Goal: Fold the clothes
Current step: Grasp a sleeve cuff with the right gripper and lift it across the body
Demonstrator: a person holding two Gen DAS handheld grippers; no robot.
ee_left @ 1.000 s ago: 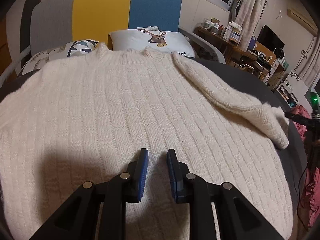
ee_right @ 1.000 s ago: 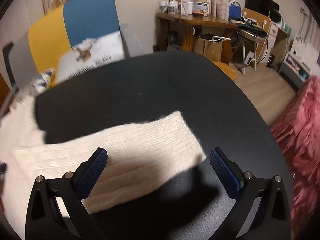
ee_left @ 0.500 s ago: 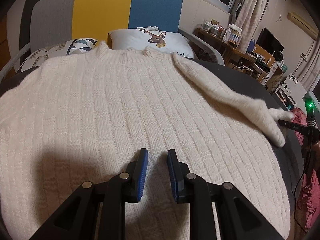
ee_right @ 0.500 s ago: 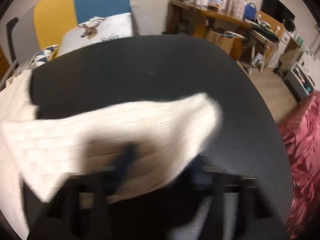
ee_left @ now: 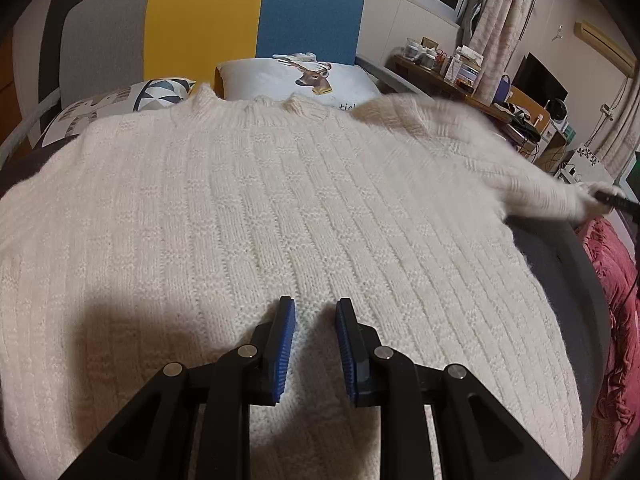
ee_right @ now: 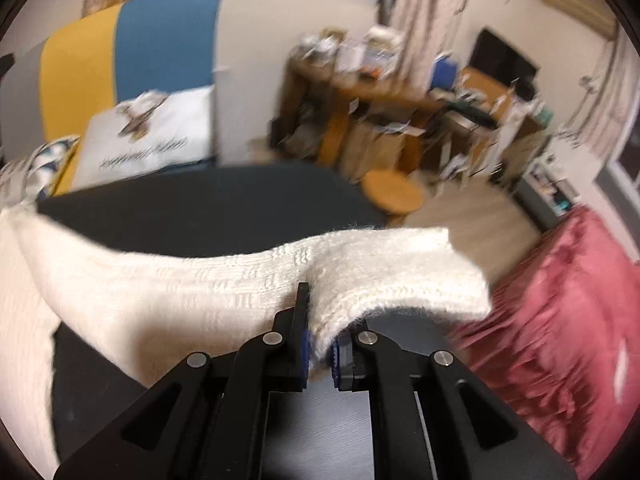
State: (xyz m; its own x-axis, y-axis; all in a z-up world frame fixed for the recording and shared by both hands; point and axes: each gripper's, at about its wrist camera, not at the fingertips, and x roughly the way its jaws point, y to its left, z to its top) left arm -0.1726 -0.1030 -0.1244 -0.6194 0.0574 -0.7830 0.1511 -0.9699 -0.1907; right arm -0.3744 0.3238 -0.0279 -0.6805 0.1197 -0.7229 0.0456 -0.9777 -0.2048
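A cream knit sweater (ee_left: 240, 208) lies spread flat on the dark bed (ee_right: 200, 208), neck toward the pillows. My left gripper (ee_left: 316, 304) rests low over the sweater's lower middle. Its blue pads stand a narrow gap apart, with only flat knit showing between them. My right gripper (ee_right: 320, 320) is shut on the cuff end of the sweater's right sleeve (ee_right: 240, 280) and holds it up off the bed. In the left wrist view that sleeve (ee_left: 460, 140) stretches blurred toward the right edge, where the right gripper (ee_left: 612, 200) pinches its end.
A deer-print pillow (ee_left: 304, 76) and a patterned pillow (ee_left: 120, 96) lean on the grey, yellow and blue headboard (ee_left: 256, 12). A red blanket (ee_right: 560, 300) lies off the bed's right side. Beyond are a cluttered desk (ee_right: 380, 92) and a round wooden stool (ee_right: 394, 196).
My right gripper went from wide open around the sleeve end to shut on it, then rose, lifting and stretching the sleeve off the bed. The left gripper stayed put.
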